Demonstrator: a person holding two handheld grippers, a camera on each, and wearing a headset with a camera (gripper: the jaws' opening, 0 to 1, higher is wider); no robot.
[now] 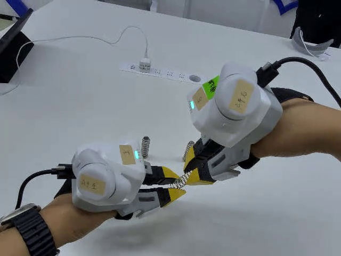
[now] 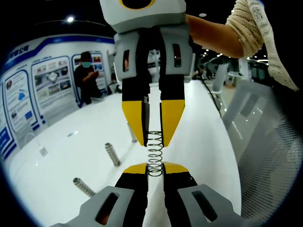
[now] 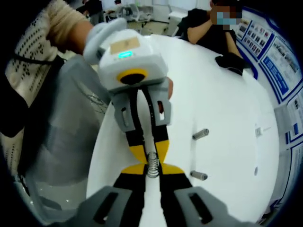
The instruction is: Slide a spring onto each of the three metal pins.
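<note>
Above a white table (image 1: pixel 80 106) with a power strip (image 1: pixel 160 71), the left gripper (image 1: pixel 173 184) and right gripper (image 1: pixel 193 168) each pinch one end of a spring (image 1: pixel 183 180). Posters (image 2: pixel 42 90) line the room's wall.

Head looks down; gripper views oppose, sharing spring (image 2: pixel 155 153).

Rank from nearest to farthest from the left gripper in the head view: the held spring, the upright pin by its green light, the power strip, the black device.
1. spring, held in the jaws of the left gripper.
2. pin, upright, just behind that gripper.
3. power strip, farther back, mid-table.
4. black device, far-left table edge.
</note>
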